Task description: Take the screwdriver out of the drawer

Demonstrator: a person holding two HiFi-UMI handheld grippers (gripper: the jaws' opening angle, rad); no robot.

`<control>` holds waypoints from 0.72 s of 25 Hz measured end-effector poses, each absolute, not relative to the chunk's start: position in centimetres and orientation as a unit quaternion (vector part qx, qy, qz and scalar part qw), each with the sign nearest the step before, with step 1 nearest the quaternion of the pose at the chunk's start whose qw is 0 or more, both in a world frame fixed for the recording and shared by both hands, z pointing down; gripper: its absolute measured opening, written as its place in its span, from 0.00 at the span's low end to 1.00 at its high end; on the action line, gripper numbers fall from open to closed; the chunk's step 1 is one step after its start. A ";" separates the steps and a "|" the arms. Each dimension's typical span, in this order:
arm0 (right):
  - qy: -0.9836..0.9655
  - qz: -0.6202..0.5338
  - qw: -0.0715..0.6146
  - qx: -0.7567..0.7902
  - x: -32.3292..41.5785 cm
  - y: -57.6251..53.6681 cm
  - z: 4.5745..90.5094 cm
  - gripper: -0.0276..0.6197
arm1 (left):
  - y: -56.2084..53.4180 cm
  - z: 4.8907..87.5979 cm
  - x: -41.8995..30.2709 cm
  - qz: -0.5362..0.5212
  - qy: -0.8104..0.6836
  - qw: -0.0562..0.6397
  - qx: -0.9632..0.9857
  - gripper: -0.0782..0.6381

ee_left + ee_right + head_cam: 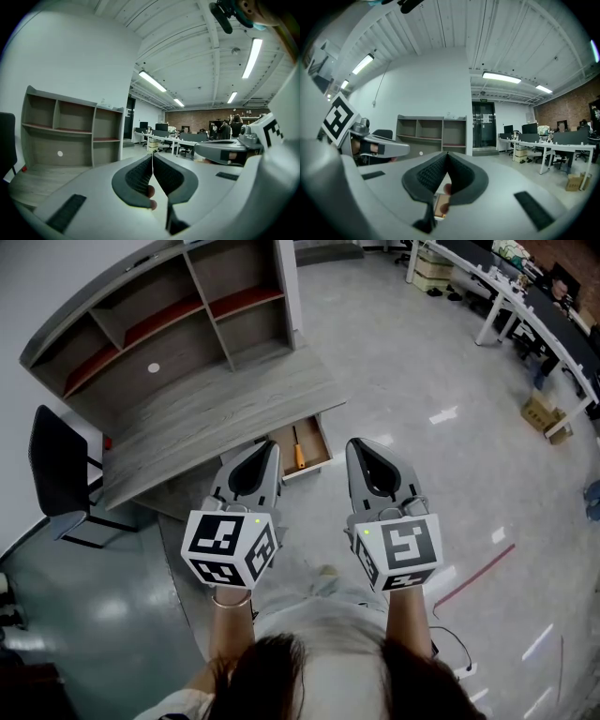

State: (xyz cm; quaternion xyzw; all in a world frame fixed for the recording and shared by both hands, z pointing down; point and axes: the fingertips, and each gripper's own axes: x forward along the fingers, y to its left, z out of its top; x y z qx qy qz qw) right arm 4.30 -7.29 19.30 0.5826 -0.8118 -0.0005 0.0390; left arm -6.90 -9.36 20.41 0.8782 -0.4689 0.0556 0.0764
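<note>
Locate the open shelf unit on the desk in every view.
Head view: shelf unit at upper left, at the back of the desk.
Left gripper view: shelf unit at the left side, against the white wall.
Right gripper view: shelf unit just left of centre.
Shared landmark: the white dot on its back panel.

Two tools [273,445] [353,442], one drawer [322,439], one screwdriver [298,455]

Grey tongs [272,446], black-and-white marker cubes [230,547]
</note>
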 end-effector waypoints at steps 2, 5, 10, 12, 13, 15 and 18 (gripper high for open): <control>-0.815 -0.002 0.038 0.578 4.6 -7.8 19.4 0.08 | -9.7 20.7 -6.7 0.056 -0.475 0.080 0.874 0.13; -0.820 -0.003 0.039 0.570 4.8 -8.5 19.8 0.08 | -10.2 21.7 -6.7 0.062 -0.486 0.088 0.867 0.13; -0.826 0.003 0.047 0.562 5.0 -9.3 20.8 0.08 | -10.9 23.3 -6.8 0.079 -0.503 0.106 0.854 0.13; -0.826 0.005 0.050 0.562 5.2 -9.7 21.1 0.08 | -11.3 24.0 -6.9 0.081 -0.507 0.112 0.851 0.13; -0.826 0.006 0.051 0.562 5.2 -9.9 21.3 0.08 | -11.5 24.3 -6.9 0.083 -0.509 0.114 0.849 0.13; -0.825 0.008 0.053 0.563 5.3 -10.3 21.6 0.08 | -12.0 24.9 -7.1 0.086 -0.513 0.114 0.846 0.14; -0.823 0.008 0.056 0.565 5.3 -11.3 22.0 0.08 | -13.2 25.8 -7.2 0.090 -0.516 0.114 0.844 0.14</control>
